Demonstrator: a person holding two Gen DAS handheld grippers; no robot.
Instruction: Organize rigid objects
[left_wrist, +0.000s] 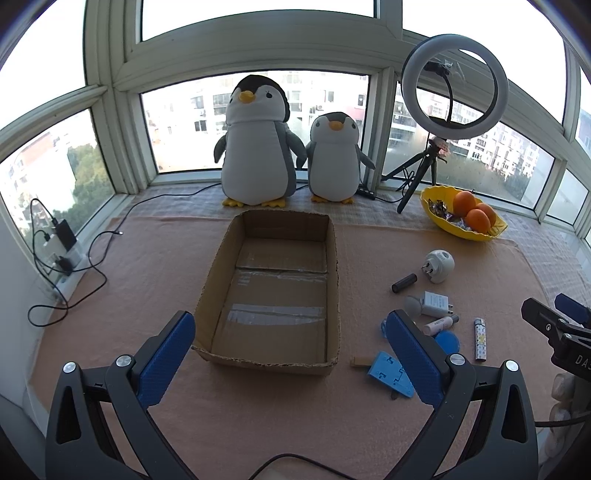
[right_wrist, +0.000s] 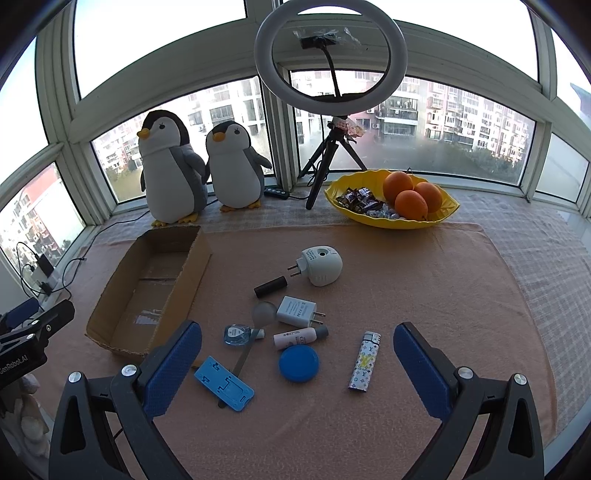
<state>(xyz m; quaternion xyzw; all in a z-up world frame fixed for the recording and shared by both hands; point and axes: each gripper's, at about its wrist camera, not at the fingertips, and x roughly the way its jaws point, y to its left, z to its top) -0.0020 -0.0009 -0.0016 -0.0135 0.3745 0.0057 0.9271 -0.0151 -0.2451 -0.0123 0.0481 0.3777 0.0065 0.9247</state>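
Bay-window counter, peach cloth. Cardboard box (left_wrist: 269, 291) empty, centre-left. Small items clustered right of box: lighter (right_wrist: 364, 365), blue lid (right_wrist: 298, 364), charger (right_wrist: 297, 311). Left gripper (left_wrist: 291, 354) and right gripper (right_wrist: 297, 363) fingers wide apart, empty. Advice: take isolated lighter first, grip across narrow sides.

Left gripper (left_wrist: 291, 354): black angular frame with triangular cut-outs, silver round screws at the pivots, blue textured pads (left_wrist: 168, 356) lining the jaws, black cable at lower centre of frame. Right gripper (right_wrist: 297, 363): identical build; white lettering "GenRobot.AI" on a black body at the left edge.
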